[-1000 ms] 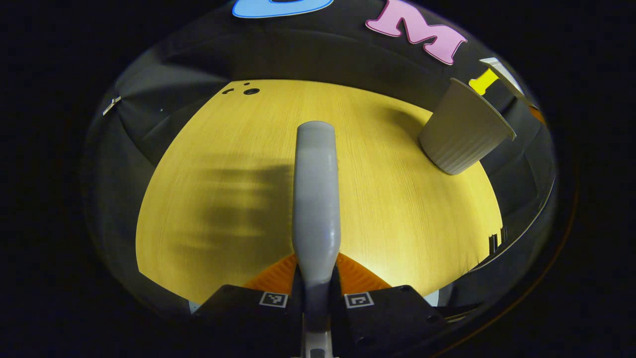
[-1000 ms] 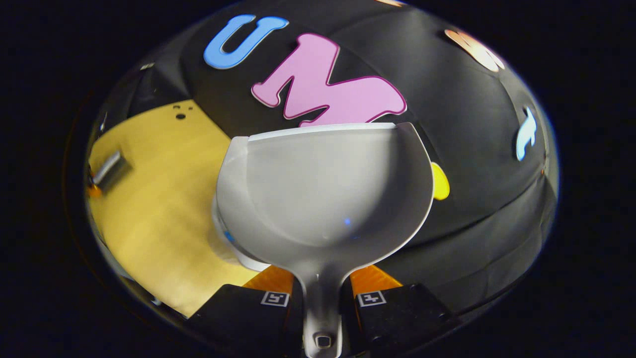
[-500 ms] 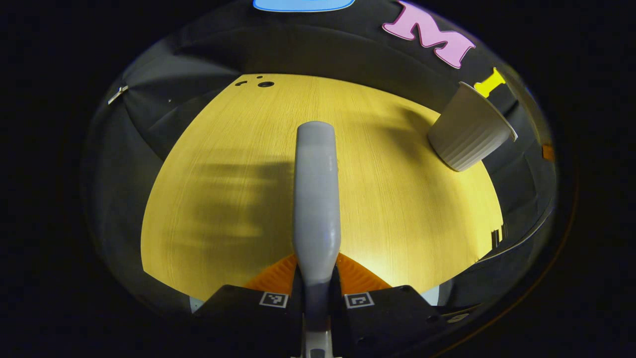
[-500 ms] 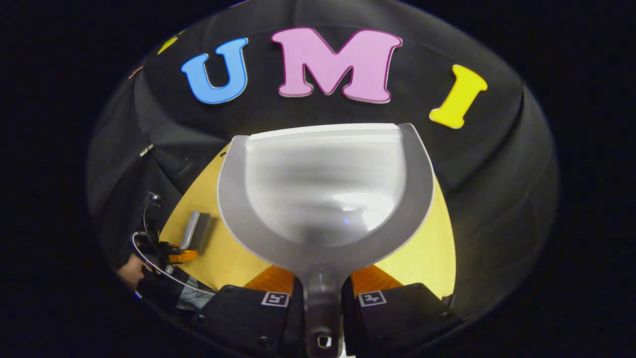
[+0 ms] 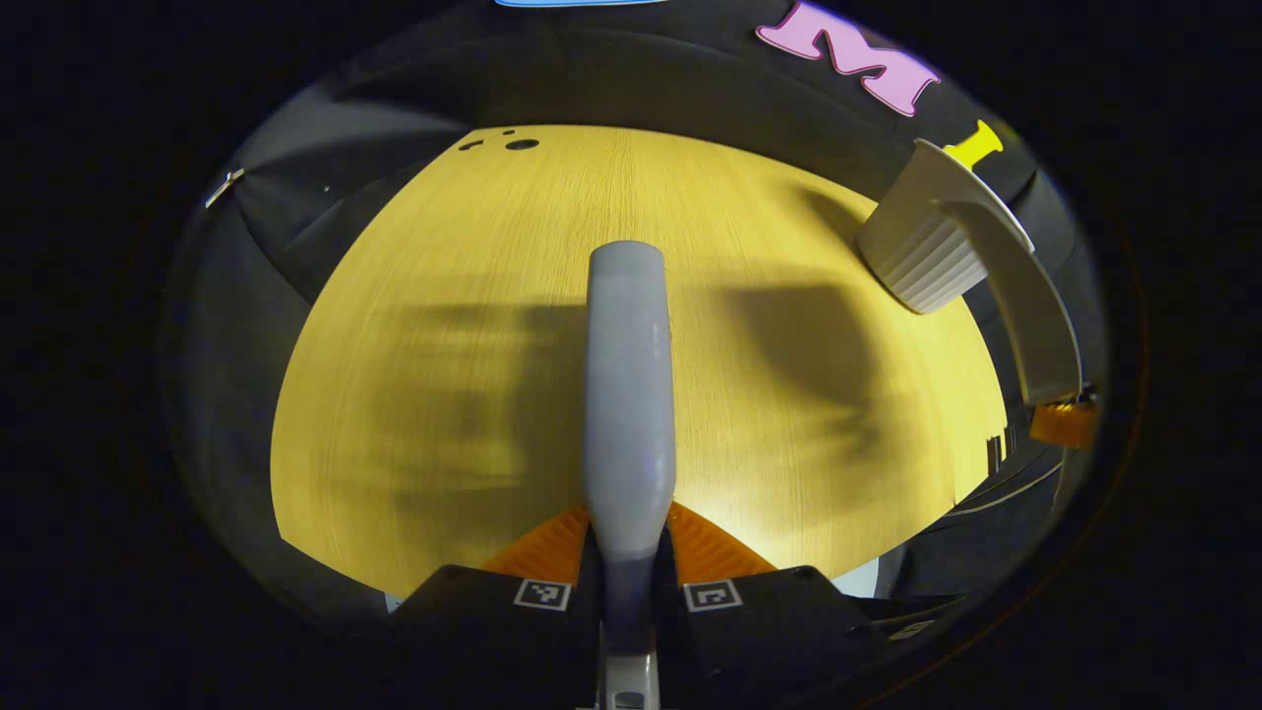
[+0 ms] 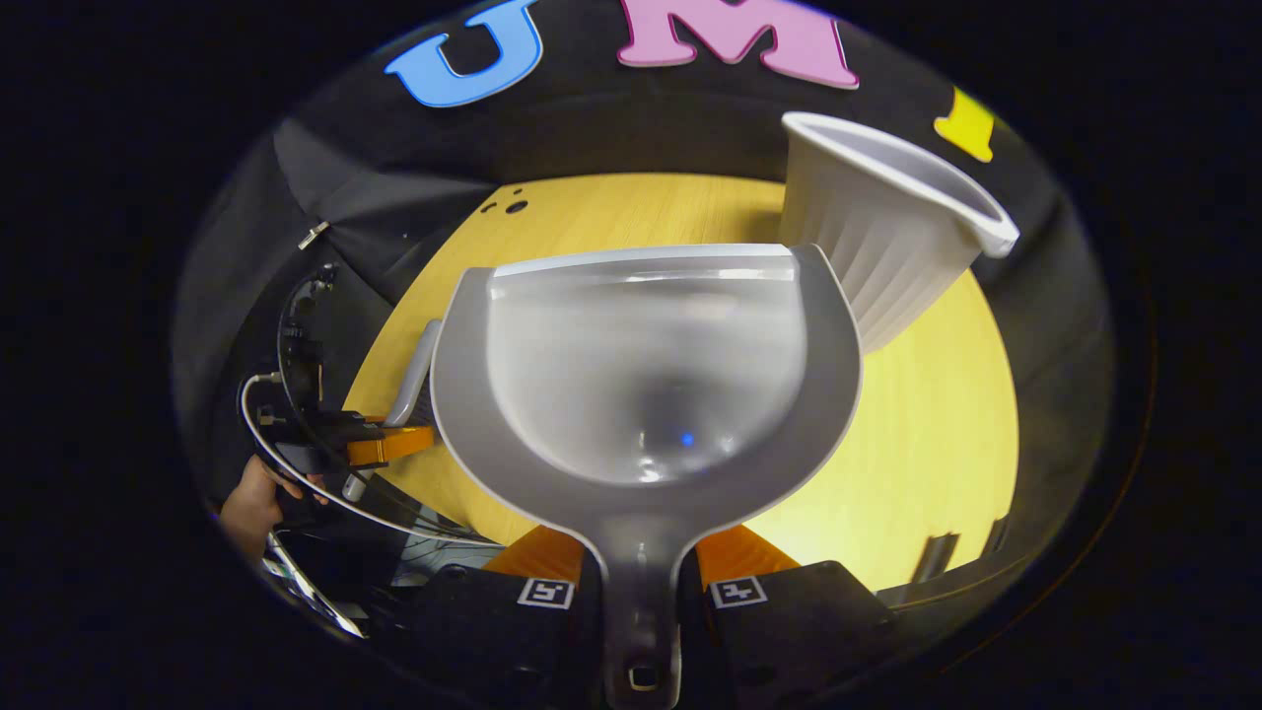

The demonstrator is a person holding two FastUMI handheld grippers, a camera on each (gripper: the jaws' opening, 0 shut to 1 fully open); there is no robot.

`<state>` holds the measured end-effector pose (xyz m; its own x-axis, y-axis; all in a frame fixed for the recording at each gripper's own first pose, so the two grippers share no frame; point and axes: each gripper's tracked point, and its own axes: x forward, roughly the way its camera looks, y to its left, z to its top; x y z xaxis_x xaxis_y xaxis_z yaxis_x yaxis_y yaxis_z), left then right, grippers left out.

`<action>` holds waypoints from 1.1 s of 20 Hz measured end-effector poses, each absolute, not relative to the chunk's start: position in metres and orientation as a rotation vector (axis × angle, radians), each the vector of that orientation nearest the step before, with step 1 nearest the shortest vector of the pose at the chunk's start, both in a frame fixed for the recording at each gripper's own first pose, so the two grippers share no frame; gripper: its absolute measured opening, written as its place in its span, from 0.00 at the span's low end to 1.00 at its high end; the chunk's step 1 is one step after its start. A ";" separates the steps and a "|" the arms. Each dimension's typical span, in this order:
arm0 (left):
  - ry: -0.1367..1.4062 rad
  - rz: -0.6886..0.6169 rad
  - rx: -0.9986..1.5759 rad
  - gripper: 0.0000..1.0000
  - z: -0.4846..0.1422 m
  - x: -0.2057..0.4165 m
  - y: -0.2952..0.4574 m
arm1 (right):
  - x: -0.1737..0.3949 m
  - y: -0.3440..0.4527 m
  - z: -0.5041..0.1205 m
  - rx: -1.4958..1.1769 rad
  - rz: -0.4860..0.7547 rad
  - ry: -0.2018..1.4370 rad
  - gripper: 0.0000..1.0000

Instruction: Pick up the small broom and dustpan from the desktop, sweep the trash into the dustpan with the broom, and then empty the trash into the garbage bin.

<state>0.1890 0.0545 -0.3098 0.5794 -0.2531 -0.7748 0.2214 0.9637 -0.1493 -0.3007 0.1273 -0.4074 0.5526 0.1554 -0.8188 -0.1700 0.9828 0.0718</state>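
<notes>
left gripper: black blocky housing, with a square black-and-white coded marker on each side of the centre slot. ribbed wedge-shaped pads on the inner faces of the fingers. round screw heads on the housing's lower corners.

right gripper: same black housing, same paired square markers, same ribbed wedges, screws along the lower edge.

seen from the right gripper view, white and black cables loop around the left gripper's body beside the hand.
</notes>
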 end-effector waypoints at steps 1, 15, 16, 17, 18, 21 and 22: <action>0.918 -0.274 -0.035 0.28 -0.312 0.189 0.054 | -0.295 0.134 -0.424 0.001 0.182 0.984 0.35; 1.048 -0.175 0.127 0.31 -0.321 0.194 0.044 | -0.260 0.135 -0.515 0.043 0.081 1.072 0.39; 1.049 -0.183 0.134 0.32 -0.321 0.194 0.042 | -0.260 0.137 -0.513 0.051 0.088 1.074 0.40; 1.046 -0.191 0.137 0.35 -0.322 0.195 0.041 | -0.259 0.140 -0.512 0.065 0.099 1.074 0.42; 1.044 -0.198 0.134 0.45 -0.321 0.195 0.037 | -0.259 0.141 -0.510 0.077 0.105 1.067 0.47; 1.009 -0.193 0.105 0.74 -0.308 0.194 0.035 | -0.263 0.139 -0.498 0.098 0.109 1.038 0.69; 0.989 -0.187 0.102 0.86 -0.302 0.194 0.036 | -0.264 0.139 -0.491 0.105 0.107 1.024 0.83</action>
<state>0.1944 0.0356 -0.3022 0.5348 -0.1106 -0.8377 0.2033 0.9791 0.0006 -0.2636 0.1391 -0.4914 0.5155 0.1385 -0.8456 -0.0401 0.9897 0.1376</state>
